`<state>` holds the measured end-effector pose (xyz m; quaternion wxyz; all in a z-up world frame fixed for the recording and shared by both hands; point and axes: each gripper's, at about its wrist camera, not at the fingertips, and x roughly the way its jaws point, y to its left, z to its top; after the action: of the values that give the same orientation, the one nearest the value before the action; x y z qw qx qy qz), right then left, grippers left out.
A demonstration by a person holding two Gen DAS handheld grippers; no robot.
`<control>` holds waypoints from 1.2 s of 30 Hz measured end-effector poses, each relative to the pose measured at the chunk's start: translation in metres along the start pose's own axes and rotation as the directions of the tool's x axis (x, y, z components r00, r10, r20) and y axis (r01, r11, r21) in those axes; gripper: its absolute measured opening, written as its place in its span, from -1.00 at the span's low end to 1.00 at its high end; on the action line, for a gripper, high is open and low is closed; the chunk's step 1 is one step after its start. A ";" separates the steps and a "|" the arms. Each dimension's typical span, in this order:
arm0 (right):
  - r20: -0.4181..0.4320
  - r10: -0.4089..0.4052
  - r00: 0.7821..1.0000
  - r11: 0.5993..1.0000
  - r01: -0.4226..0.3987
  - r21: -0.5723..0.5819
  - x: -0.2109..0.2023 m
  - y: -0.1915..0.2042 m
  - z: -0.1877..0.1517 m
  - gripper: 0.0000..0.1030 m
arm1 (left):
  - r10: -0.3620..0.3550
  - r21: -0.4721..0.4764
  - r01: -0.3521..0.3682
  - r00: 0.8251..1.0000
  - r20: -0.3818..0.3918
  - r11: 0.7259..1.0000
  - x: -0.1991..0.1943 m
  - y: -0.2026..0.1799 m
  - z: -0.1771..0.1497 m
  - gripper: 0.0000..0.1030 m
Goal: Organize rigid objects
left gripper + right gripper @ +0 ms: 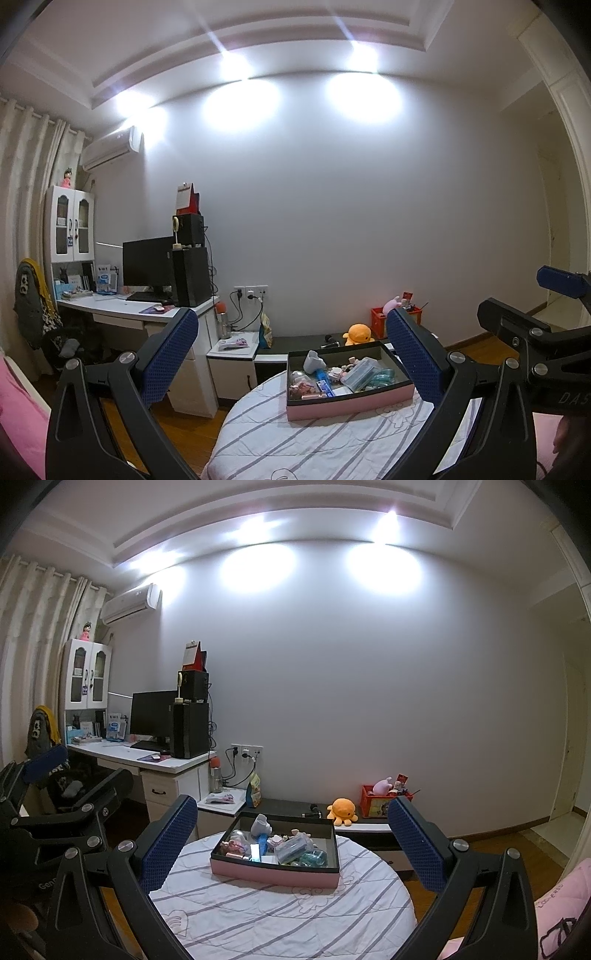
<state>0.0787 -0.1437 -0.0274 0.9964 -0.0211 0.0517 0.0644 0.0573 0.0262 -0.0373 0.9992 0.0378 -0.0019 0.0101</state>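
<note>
Left gripper is spread wide, nothing between the blue pads, held above the near edge of the round table; my right gripper is the same, wide apart and empty, beside it. Each one shows at the edge of the other's view, well apart and not touching. Task item is the pink box: shallow rectangular tray, pink outer walls, dark lining and dark rim, no lid on it. It sits flat on the striped white cloth toward the far side of the table, sitting skewed to both views. Contents are a loose jumble: a pale grey-white curved piece standing up at the back, a blue strip near the middle, a clear ribbed plastic case lying tilted, teal translucent bits at the right end, small pink pieces at the left end. Can't resolve what most of them are. Neither gripper touches the box or anything in it. Behind the table: orange plush on a low dark bench, red crate just beside it.
</note>
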 end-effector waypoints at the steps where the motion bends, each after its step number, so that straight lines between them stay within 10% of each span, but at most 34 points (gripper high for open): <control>1: 0.000 0.000 1.000 1.000 0.000 0.001 0.000 0.000 0.000 1.00 | 0.000 -0.002 0.000 1.000 -0.001 1.000 0.000 0.000 0.000 1.00; 36: -0.014 -0.005 1.000 1.000 0.005 -0.009 0.006 0.005 0.000 1.00 | 0.009 0.000 -0.009 1.000 -0.017 1.000 0.005 0.007 -0.004 1.00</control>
<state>0.0836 -0.1378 -0.0279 0.9960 -0.0260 0.0583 0.0621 0.0619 0.0336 -0.0409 0.9992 0.0377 0.0065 0.0148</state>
